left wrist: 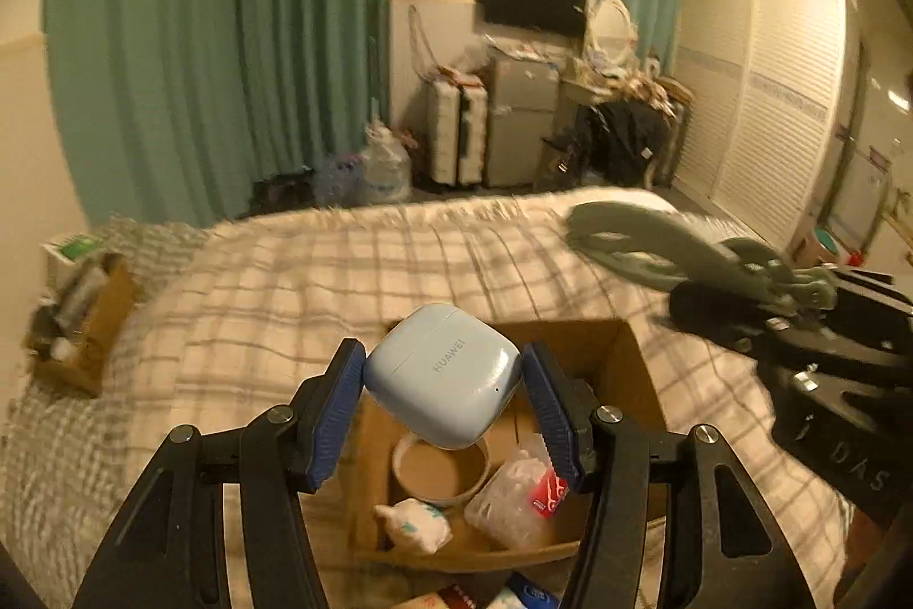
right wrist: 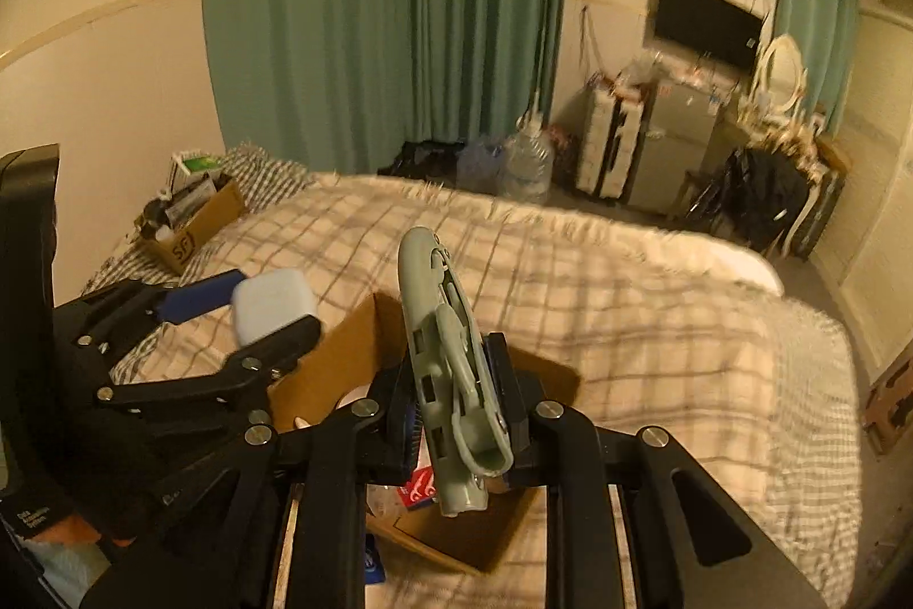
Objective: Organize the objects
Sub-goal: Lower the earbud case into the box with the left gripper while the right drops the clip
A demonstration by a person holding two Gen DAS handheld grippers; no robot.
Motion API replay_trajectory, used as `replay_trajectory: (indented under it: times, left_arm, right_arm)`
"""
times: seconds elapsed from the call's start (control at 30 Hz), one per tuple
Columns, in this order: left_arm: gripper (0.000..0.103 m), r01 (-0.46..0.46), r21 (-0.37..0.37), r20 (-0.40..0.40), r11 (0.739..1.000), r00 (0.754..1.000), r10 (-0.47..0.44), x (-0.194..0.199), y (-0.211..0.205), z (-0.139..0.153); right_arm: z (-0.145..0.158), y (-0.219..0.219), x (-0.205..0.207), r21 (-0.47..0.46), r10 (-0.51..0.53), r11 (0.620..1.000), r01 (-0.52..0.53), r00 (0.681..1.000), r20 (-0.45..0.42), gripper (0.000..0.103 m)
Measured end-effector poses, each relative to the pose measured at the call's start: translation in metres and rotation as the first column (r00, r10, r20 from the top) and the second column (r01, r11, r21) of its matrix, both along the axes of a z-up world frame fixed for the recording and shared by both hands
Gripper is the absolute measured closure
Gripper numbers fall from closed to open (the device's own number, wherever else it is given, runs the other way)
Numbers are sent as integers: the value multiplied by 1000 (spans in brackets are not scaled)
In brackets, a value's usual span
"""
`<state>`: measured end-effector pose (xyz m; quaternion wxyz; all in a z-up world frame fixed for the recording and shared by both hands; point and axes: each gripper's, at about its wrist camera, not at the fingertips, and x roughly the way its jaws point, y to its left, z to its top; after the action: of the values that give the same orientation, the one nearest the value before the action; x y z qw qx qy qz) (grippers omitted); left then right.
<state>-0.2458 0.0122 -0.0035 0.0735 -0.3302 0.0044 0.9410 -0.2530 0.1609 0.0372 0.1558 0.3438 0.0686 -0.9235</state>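
Two grippers are up over the bed (left wrist: 399, 255), and each has something clamped in it. On my left gripper (left wrist: 444, 395) the blue pads (left wrist: 336, 415) are squeezed against the sides of a pale blue earbud case (left wrist: 442, 375), which sits tilted between them with its HUAWEI lettering facing my camera. It hangs in the air above an open cardboard box (left wrist: 633, 369) resting on the checked blanket. Down inside that box I see a roll of tape (left wrist: 439, 472), a small white packet with green print (left wrist: 413, 523) and a clear plastic bag with a red label (left wrist: 519, 495), all lying close together on the box floor.

My right gripper (right wrist: 456, 403) is clenched around a grey-green utility knife (right wrist: 442, 352); the fingers grip its lower body, and its rounded nose points up and away from the camera. From the right wrist camera, the left gripper (right wrist: 251, 318) and its case (right wrist: 271, 303) sit just to the left of the knife, near but apart, above the box's left wall (right wrist: 342, 352).

A second cardboard box (right wrist: 194, 224), full of mixed items I cannot make out, stands at the far left end of the bed. Green curtains (right wrist: 388, 9) hang behind it.
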Motion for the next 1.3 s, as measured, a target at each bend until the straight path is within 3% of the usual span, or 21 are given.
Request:
replay_trajectory:
  times: [0.27, 0.53, 0.7, 0.73, 0.83, 1.0, 1.07, 1.3]
  left_arm:
    - [44, 26, -65, 93, 998, 995, -20, -29, 6, -67]
    - [44, 10, -71, 138, 997, 990, 0, -37, 9, -91]
    - [42, 0, -53, 154, 999, 988, 8, -33, 7, -80]
    - [39, -3, -43, 141, 999, 990, 10, -29, 7, -72]
    - [17, -24, -38, 85, 999, 996, 27, -14, 6, -47]
    - [10, -57, -41, 15, 998, 998, 57, 16, 2, -1]
    - [1, -84, -46, -3, 995, 996, 84, 29, -1, 13]
    - [0, -123, -43, -42, 992, 992, 121, 92, -17, 38]
  right_arm:
    - [-82, 7, -44, -43, 41, 998, -35, 988, 148, 85]
    - [-112, 17, -55, -47, 37, 998, -29, 983, 179, 84]
    - [-98, 25, -45, -81, 21, 997, -9, 990, 139, 82]
    - [-93, 26, -44, -85, 16, 996, -5, 991, 132, 79]
    - [-72, 28, -30, -78, -1, 997, 8, 997, 83, 70]
    - [-24, 33, 5, -64, -34, 997, 33, 999, -10, 50]
    - [-7, 35, 22, -51, -41, 998, 39, 998, -44, 41]
    - [35, 42, 93, -10, -55, 998, 54, 989, -139, 13]
